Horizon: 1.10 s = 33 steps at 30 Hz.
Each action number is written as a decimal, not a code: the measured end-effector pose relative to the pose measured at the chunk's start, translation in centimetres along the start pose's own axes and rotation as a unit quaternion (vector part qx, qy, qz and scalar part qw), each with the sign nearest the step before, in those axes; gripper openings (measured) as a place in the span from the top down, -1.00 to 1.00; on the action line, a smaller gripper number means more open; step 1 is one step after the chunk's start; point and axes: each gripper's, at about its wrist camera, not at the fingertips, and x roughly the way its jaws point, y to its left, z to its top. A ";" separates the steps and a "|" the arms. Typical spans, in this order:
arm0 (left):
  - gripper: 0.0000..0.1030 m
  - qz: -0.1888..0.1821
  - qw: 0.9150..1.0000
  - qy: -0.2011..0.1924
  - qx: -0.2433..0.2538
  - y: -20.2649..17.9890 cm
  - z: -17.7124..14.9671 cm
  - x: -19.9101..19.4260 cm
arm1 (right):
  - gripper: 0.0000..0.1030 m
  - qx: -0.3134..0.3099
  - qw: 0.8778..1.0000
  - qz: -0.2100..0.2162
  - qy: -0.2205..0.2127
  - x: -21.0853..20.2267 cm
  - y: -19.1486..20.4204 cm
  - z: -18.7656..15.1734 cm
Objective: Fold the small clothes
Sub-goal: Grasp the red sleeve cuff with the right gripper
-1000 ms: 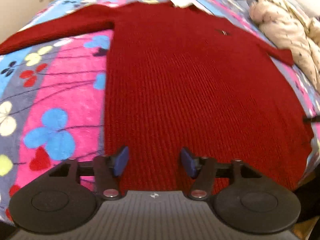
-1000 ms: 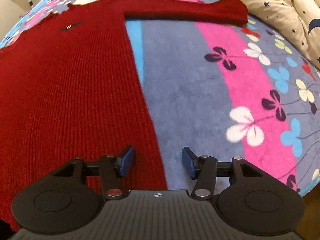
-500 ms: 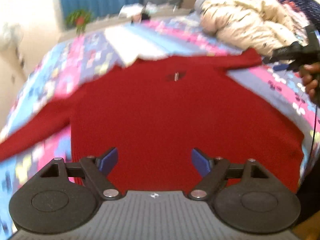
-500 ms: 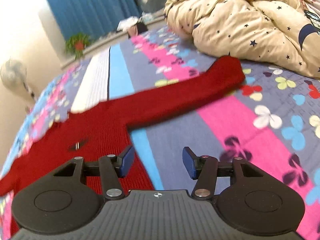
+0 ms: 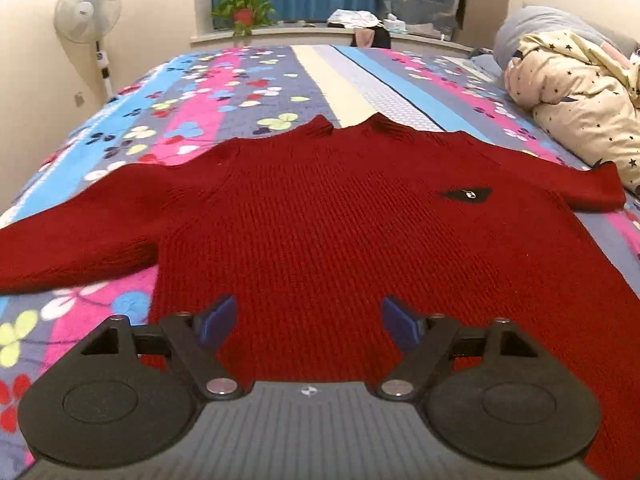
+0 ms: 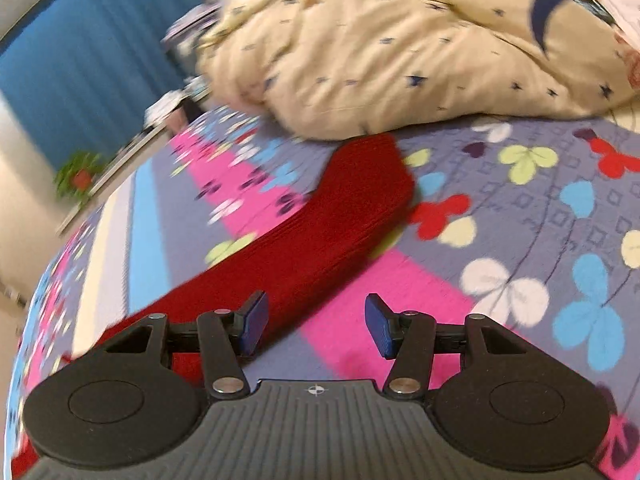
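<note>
A red knit sweater lies flat, front up, on the flowered bedspread, both sleeves spread out sideways. A small black patch marks its chest. My left gripper hovers over the lower body of the sweater; its jaws stand wide and are closing slightly, with nothing between them. In the right wrist view, the sweater's right sleeve runs diagonally to its cuff near the duvet. My right gripper hangs open above the bedspread just beside that sleeve, holding nothing.
A cream star-print duvet is heaped at the bed's right side, its edge close to the sleeve cuff. A standing fan, a potted plant and a storage box stand beyond the bed.
The left gripper pulled back from the hem, tilted up, and its jaws widened. The right gripper rolled and travelled from the sweater's side edge along the right sleeve toward the cuff.
</note>
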 end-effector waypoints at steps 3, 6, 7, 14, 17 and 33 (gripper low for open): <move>-0.63 0.000 1.000 0.000 0.011 0.1 0.4 0.8 | -0.11 0.035 0.999 -0.013 -0.005 2.4 -1.8 1.0; -0.63 -0.010 1.000 0.017 0.011 0.2 0.4 1.5 | -0.17 0.092 0.996 0.004 -0.002 4.8 -3.4 1.6; -0.63 -0.010 1.000 0.021 0.016 0.1 0.4 1.8 | -0.18 0.109 0.994 0.012 -0.005 5.6 -3.9 1.7; -0.64 -0.014 0.999 0.023 0.045 -0.6 -0.4 2.1 | -0.18 0.128 0.991 0.028 -0.032 10.3 -4.8 1.8; -0.64 -0.014 0.998 0.028 0.047 -0.6 -0.6 2.5 | -0.19 0.131 0.990 0.032 -0.045 11.1 -4.5 2.3; -0.64 -0.007 0.998 0.038 0.055 -1.0 -0.9 3.2 | 0.65 0.072 0.989 -0.049 -0.121 9.1 -0.8 3.9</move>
